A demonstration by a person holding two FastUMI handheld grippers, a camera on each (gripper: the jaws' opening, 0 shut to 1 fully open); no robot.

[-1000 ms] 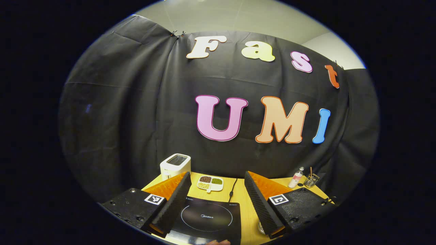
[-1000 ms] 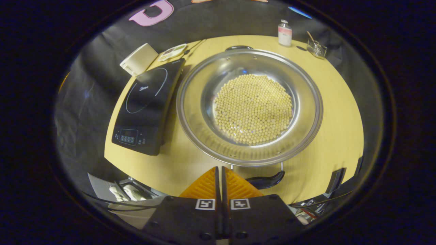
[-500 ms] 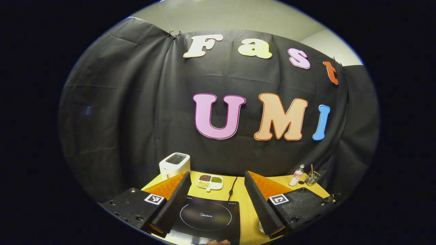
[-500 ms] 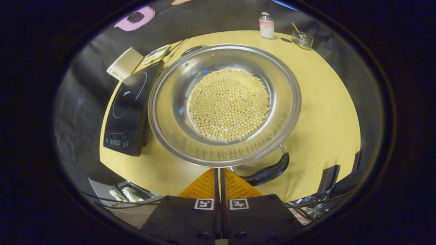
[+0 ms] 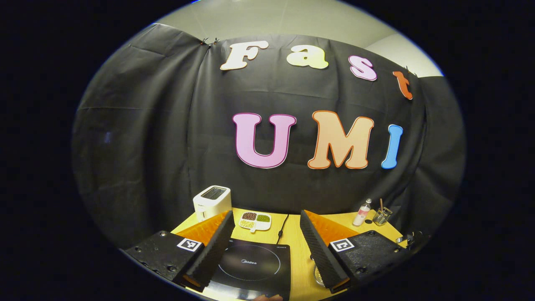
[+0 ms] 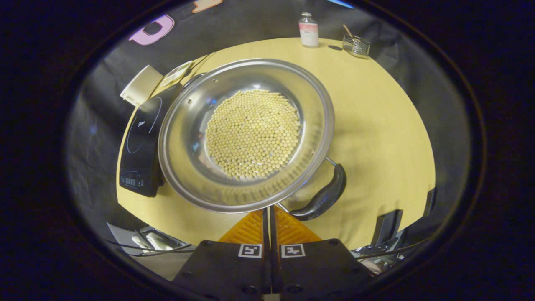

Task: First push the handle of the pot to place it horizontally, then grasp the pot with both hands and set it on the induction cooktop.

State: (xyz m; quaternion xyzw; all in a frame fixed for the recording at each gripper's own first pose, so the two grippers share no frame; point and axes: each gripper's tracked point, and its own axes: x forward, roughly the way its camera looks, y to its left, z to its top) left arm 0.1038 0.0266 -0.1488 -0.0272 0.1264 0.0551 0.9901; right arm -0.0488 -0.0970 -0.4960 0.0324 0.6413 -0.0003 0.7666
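Note:
A steel pot point(image 6: 200, 175) with yellow beans over its bottom rests on the yellow table point(image 6: 376, 125), its left rim overlapping the edge of the black induction cooktop point(image 6: 140, 142). The pot's near black handle point(image 6: 324, 196) points to the lower right; the far handle point(image 6: 193, 77) peeks over the back rim. My right gripper point(image 6: 268, 208) is shut with nothing between its fingers, its tips at the pot's near rim just left of the near handle. My left gripper point(image 5: 266, 214) is open above the cooktop point(image 5: 250, 265), holding nothing. A sliver of the pot point(image 5: 316, 276) shows by its right finger.
A white toaster point(image 5: 212, 202) and a divided dish of beans point(image 5: 255, 220) stand behind the cooktop, with a cable point(image 5: 284, 223) running back. A small bottle point(image 6: 308, 30) and a glass point(image 6: 356, 44) sit at the far right. Table space lies right of the pot.
The pot has turned: its near handle swung from straight in front of my right gripper round to the lower right. The left gripper's view has shifted slightly; it stays open.

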